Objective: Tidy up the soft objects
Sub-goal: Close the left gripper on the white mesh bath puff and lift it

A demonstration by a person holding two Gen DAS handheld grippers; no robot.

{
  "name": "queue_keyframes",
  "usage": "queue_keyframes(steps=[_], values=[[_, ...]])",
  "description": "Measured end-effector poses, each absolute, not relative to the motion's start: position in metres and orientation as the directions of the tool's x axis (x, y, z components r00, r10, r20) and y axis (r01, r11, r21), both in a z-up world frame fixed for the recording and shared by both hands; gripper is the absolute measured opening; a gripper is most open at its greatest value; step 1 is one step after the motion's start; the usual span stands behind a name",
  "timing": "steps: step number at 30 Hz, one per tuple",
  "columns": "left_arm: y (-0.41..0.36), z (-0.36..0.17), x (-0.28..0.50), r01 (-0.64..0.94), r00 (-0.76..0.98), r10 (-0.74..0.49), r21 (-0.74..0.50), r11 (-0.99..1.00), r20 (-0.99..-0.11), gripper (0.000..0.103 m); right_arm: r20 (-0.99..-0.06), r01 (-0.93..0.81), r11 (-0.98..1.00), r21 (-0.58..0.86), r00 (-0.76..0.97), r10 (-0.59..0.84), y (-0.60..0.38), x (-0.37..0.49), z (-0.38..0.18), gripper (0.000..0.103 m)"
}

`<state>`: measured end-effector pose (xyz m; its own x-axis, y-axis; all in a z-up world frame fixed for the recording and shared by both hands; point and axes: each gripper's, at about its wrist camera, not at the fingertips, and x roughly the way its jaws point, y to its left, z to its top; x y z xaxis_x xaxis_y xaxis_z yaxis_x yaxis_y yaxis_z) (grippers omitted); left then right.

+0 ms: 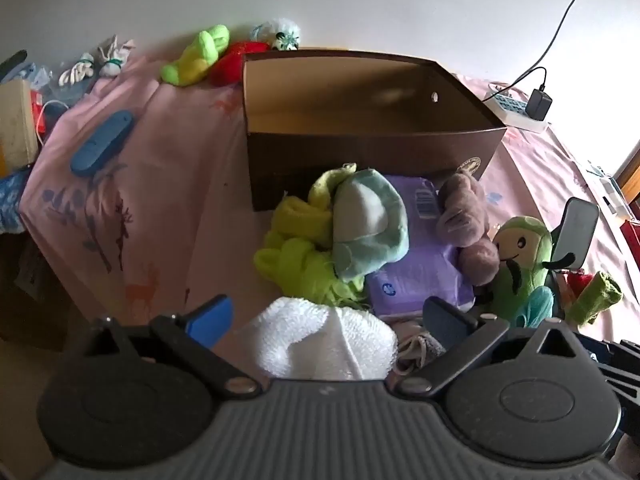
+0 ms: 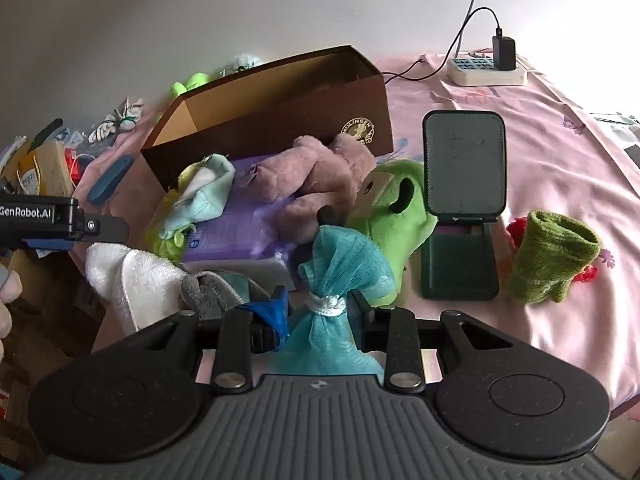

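Nearest, the right gripper [image 2: 320,320] pinches a teal mesh pouf [image 2: 340,256] at its white tied waist, while the left gripper [image 1: 324,320] stands spread wide with a white towel [image 1: 320,344] lying loose between its fingers, which do not press on it. Just beyond lie a neon yellow cloth [image 1: 300,252], a pale teal plush [image 1: 368,224], a mauve teddy bear [image 2: 316,184] and a green plush [image 2: 392,208], heaped on and around a purple packet [image 1: 420,280] on the pink bedsheet [image 1: 172,160]. Behind the heap the brown cardboard box [image 1: 360,148] stands open, with a rolled green towel [image 2: 552,256] off to the right.
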<state>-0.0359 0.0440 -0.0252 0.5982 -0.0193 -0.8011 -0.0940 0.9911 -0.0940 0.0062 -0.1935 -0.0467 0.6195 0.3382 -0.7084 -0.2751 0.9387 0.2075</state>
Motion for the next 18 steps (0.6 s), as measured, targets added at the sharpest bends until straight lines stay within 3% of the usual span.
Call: queue_keyframes(steps=[18], values=[[0.063,-0.030,-0.043,-0.128,0.612,0.005,-0.093,0.987,-0.791,0.102,-0.734,-0.308,0.933,0.184,0.588,0.339,-0.175,0.006,-0.055,0.017]])
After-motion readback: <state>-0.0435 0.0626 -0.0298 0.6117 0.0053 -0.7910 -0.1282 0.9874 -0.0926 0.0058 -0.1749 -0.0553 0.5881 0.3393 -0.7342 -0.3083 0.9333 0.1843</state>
